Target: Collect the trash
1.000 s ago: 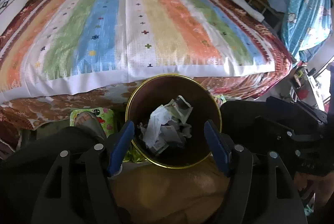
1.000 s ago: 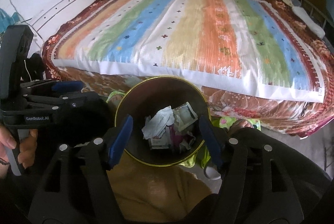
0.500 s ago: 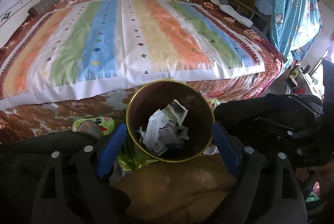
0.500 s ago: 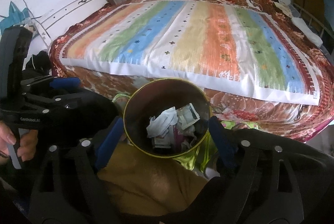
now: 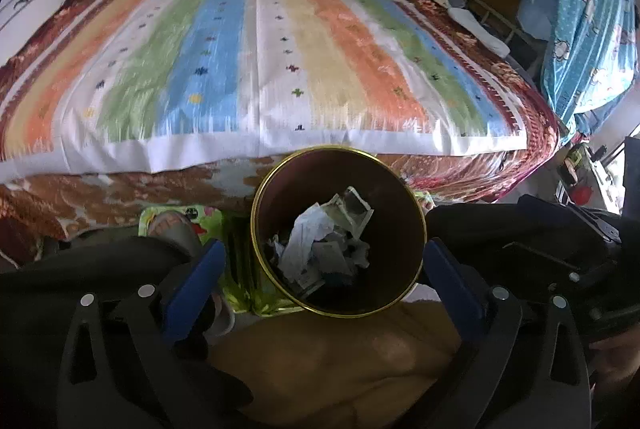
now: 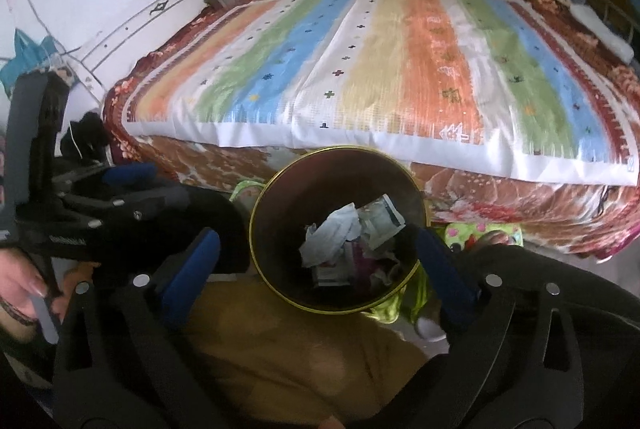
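Observation:
A dark round bin with a gold rim stands on the floor against the bed and holds crumpled white paper and wrappers. My left gripper hangs above the bin. Its blue-padded jaws are opening, spread wider than the rim, with nothing gripped between them. My right gripper hovers over the same bin, its jaws opening as well and holding nothing. Each wrist view shows the other gripper beside it: the right gripper and the left gripper.
A bed with a striped sheet fills the far side. The person's feet in green slippers flank the bin, and mustard-coloured clothing lies just below it. Blue cloth hangs at the right.
Both grippers' jaws have spread apart step by step, from about the bin's width to well outside its rim. The trash lies in the bin as before.

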Motion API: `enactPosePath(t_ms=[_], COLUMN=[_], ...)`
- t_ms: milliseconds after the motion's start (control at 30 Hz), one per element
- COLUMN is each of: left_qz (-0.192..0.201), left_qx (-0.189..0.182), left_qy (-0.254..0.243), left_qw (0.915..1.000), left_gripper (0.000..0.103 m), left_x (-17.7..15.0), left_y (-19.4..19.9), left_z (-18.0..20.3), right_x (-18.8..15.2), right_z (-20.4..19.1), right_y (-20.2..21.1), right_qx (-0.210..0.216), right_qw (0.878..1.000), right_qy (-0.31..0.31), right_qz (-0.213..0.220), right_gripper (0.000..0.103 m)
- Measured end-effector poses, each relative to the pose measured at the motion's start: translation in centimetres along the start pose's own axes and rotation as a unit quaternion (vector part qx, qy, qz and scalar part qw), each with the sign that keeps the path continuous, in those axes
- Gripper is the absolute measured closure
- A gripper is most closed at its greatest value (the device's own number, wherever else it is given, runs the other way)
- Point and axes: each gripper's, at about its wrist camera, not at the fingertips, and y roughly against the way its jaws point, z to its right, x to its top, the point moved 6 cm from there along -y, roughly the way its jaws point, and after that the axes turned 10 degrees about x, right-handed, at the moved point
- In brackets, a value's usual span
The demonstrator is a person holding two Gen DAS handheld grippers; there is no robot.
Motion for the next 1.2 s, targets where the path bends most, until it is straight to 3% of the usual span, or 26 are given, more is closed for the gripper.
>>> enactPosePath(t_ms=[200, 500, 1200], left_qz=[0.016, 0.007, 0.029], left_qx=[0.001, 0.005, 0.023], left_qy=[-0.005, -0.015, -0.023], left_qw=[0.9999, 0.9999, 0.9991], left_gripper=[0.006, 0.006, 0.006], left_x=[0.1, -0.4, -0.5], left_y=[0.0, 0.0, 0.8], left_z=[0.4, 0.3, 0.4], right_x=[0.1, 0.2, 0.3], right_z=[0.0, -0.1, -0.8], right_y=[-0.2, 0.2, 0.6], right_qx=[0.005, 0.024, 0.024], right_qw=[1.000, 1.000, 1.000], right_qy=[-0.001, -0.002, 0.012], right_qz=[0.005, 0.010, 0.014], right_gripper=[0.009, 0.009, 0.009])
